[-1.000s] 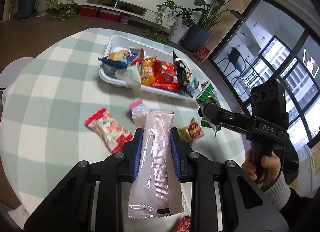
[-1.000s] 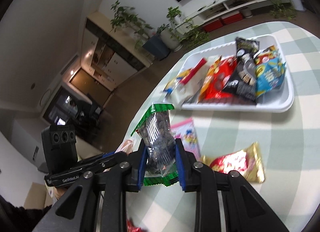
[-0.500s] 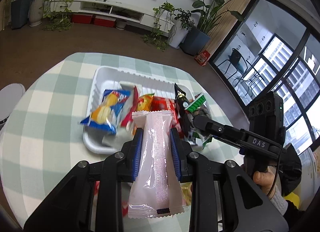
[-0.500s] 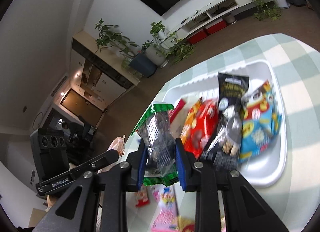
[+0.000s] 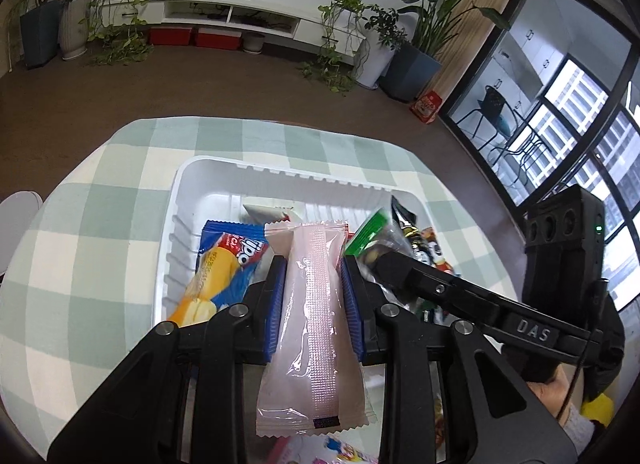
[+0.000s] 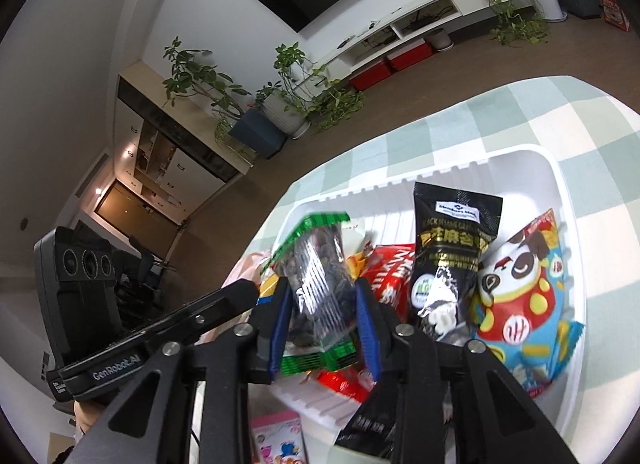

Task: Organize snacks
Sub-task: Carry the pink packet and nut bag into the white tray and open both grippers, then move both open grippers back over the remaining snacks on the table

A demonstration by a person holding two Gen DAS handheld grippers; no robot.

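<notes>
Left claw [image 5: 314, 296] is clamping a long pale-pink plastic packet [image 5: 314, 328] between its blue ribbed pads [image 5: 275, 304]; jaws are standing only as far apart as the packet is wide. Packet film is glossy and crinkled, with a crimped central seam and serrated end seals, and it is hanging over the white tray [image 5: 180, 200].

Tray is rigid white plastic, rectangular with rounded corners and ribbed inner walls, sitting on the round worktop [image 5: 92, 208] under a green-and-cream checked cloth. Lying at the tray's left side: one blue crisp bag [image 5: 224, 264] with a yellow crisp graphic, shiny foil.

Right claw [image 6: 322, 308] is gripping one clear packet with green serrated ends [image 6: 320, 260], dark contents showing through the film; jaws are closed down to the packet's width. It is being held above the tray's near edge [image 6: 576, 364], just beside the left claw's finger [image 6: 224, 304].

In the right wrist view, going rightward in the tray: one red foil bag [image 6: 390, 276], partly covered; one tall black pouch [image 6: 448, 260] with gold lettering, lying flat; one blue bag with a red-and-white cartoon figure [image 6: 524, 300]. Count of tray snacks underneath is uncertain.

One pink printed packet [image 6: 278, 440] is lying on the cloth outside the tray.
</notes>
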